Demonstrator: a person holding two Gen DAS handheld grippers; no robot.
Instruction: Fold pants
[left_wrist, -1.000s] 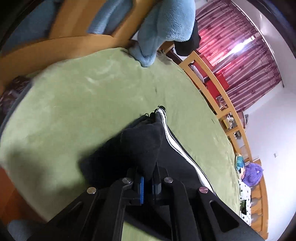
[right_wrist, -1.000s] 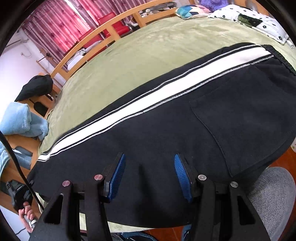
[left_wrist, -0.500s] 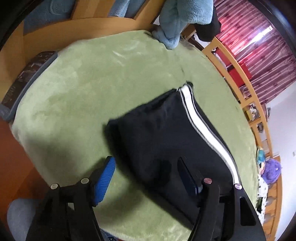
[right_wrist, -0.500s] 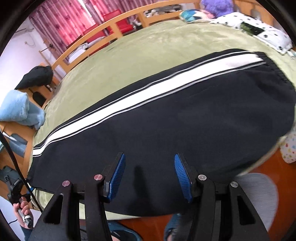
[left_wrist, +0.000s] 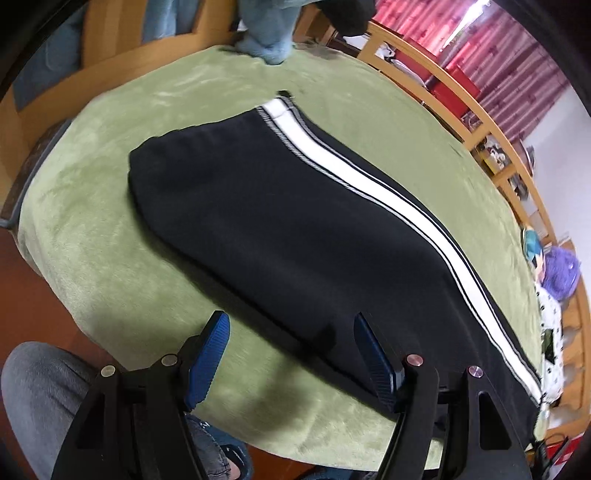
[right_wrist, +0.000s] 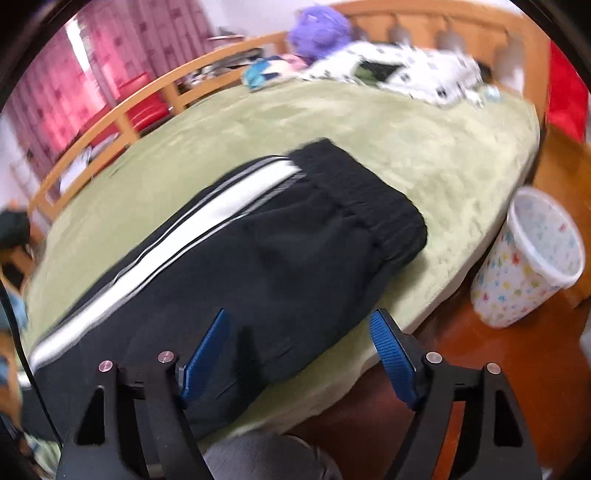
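Observation:
Black pants (left_wrist: 295, 229) with a white side stripe lie flat along the green bed cover (left_wrist: 110, 229), legs stacked. The leg cuffs end shows in the left wrist view, the ribbed waistband (right_wrist: 369, 206) in the right wrist view. My left gripper (left_wrist: 290, 328) hangs open over the pants' near edge, nothing pinched between its blue pads. My right gripper (right_wrist: 299, 325) hovers over the hip part of the pants (right_wrist: 240, 280) near the bed's front edge; its jaws are opening and its pads press on no cloth.
A wooden bed rail (left_wrist: 461, 107) runs along the far side. A light blue blanket (left_wrist: 266, 33) hangs at the bed's end. A white star-print bin (right_wrist: 532, 262) stands on the floor by the bed corner. Pillows and a purple plush toy (right_wrist: 321, 29) lie at the head. A person's grey trouser knee (left_wrist: 40, 398) is below.
My left gripper let go of the bunched black leg end and drew back toward the bed's near edge. My right gripper swung toward the waistband and its jaws widened.

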